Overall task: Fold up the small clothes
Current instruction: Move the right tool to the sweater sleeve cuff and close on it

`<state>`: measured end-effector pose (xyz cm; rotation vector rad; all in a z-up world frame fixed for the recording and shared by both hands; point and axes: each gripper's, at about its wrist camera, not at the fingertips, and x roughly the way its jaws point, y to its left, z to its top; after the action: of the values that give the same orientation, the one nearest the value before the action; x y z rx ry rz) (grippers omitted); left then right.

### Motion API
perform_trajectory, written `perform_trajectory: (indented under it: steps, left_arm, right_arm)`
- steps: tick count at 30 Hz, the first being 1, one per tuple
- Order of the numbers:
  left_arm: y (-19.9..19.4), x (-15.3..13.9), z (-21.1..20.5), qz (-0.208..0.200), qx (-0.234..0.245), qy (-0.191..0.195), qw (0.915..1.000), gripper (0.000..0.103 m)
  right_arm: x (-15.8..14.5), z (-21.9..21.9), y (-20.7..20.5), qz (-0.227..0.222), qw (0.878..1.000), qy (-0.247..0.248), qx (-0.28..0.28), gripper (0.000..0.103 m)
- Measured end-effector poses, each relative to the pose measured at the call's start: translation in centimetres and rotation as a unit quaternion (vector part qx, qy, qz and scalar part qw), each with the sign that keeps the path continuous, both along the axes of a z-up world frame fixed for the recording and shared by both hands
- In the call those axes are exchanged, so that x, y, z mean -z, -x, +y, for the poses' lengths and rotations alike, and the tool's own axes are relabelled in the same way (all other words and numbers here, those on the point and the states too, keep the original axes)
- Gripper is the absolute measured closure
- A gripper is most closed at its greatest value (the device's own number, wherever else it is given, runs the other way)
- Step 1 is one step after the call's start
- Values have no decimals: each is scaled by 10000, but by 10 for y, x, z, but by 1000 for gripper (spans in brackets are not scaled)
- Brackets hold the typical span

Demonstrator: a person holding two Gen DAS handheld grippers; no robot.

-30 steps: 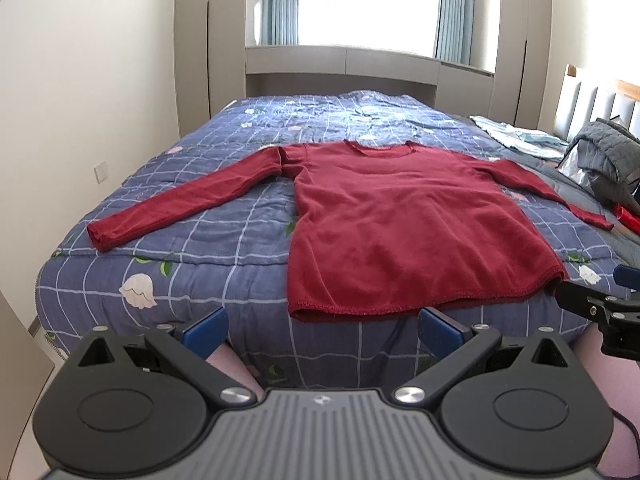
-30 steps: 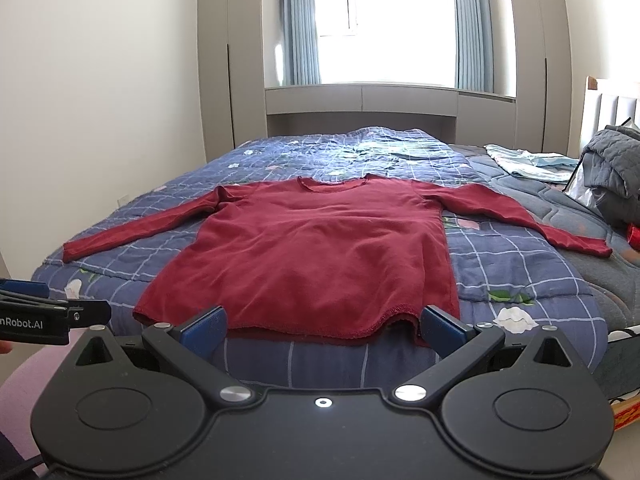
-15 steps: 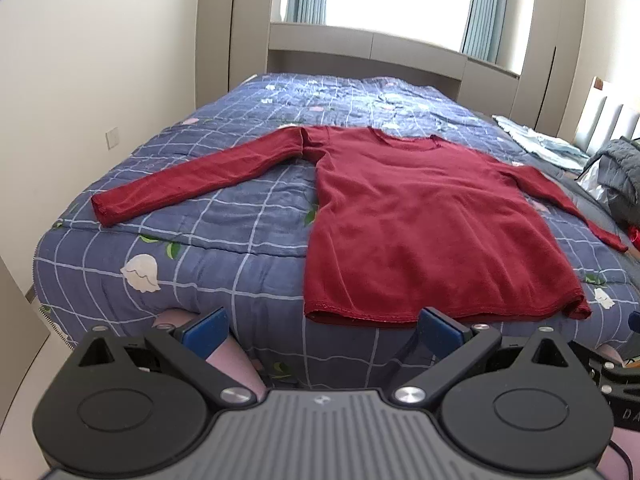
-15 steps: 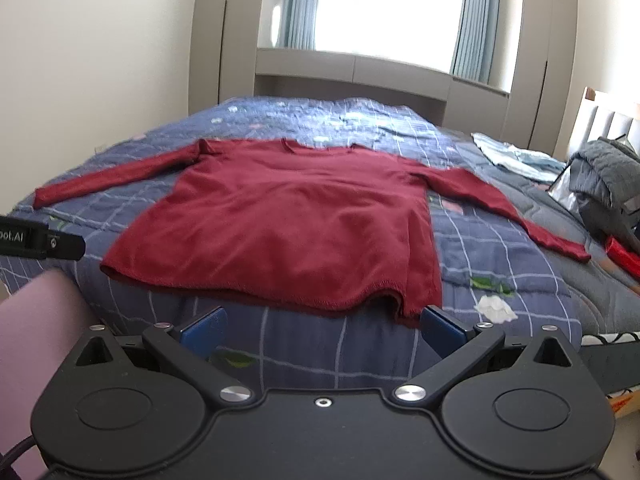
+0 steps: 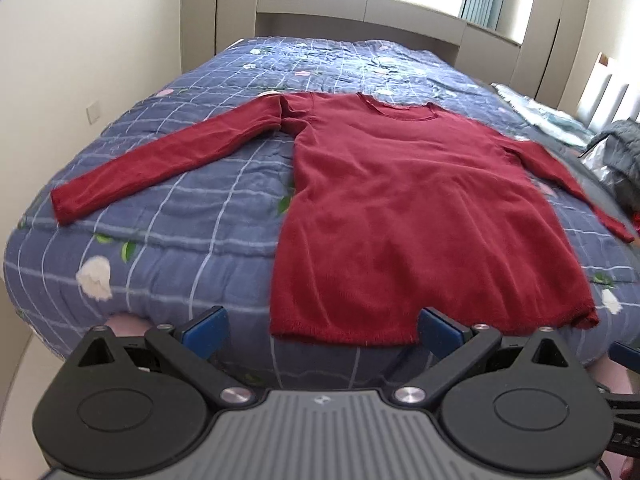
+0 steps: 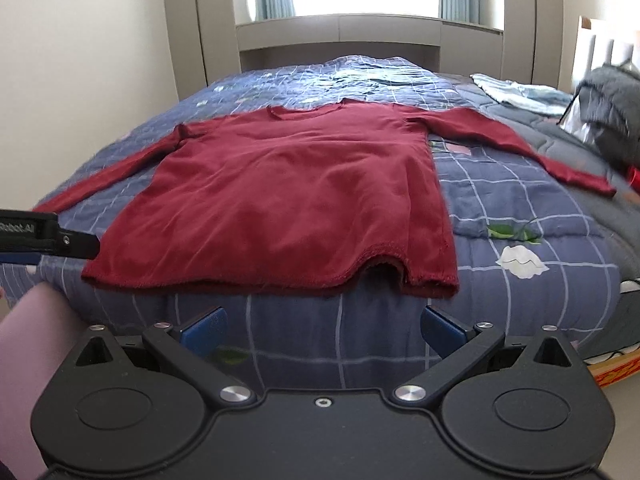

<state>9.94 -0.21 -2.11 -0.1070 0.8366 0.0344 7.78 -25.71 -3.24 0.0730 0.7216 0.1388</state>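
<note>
Nearest in the left wrist view, the left gripper (image 5: 322, 326) has its two blue-padded fingers spread wide with nothing between them. It is held off the foot edge of the bed (image 5: 168, 208), just short of the hem of the red sweater (image 5: 400, 216). The hem's left corner falls in the gap between the fingers as seen from this camera, but nothing touches.

The right gripper (image 6: 322, 326) is likewise wide open and empty, held in front of the bed's foot edge. The hem's right corner, where the fabric buckles up in a small fold, lies just beyond and above it.

The sweater lies flat and face up on the blue checked quilt, hem at the foot edge, neckline away, both sleeves stretched out to the sides.

Farther right, a grey jacket (image 6: 612, 108) is heaped near the headboard (image 6: 600, 46). Beyond the bed stand a window ledge and curtains.
</note>
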Motion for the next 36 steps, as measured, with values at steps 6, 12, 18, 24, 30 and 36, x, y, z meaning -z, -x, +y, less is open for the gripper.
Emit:
perform_trajectory:
  steps: [6,12,18,24,30,36]
  left_arm:
    - [-48,-17,-23,-55,-26,-627,9980,0]
    - [-100,-27,-39,-258,42,-728,9970,0]
    - [-156,-21,-52,-232,57,-817,9964,0]
    - [-215,-11,-68,-345,49,-686,9970,0]
    - [-268,18,-102,-243,10,-734,9970,0]
    - [-279,44,-131,-118,341,-779,9963,0]
  right_arm:
    - [1,-39,-27,-446,9963,-640,356,0]
    - [10,-80,-74,-509,9936,-642,779,0]
    - [24,-129,-125,-554,9865,-979,1190,0]
    - [22,-178,-186,-582,9791,-791,1780,0]
    - [34,-242,-231,-104,9483,-177,3168,0]
    - [57,-323,-245,205,9176,-944,3856,0]
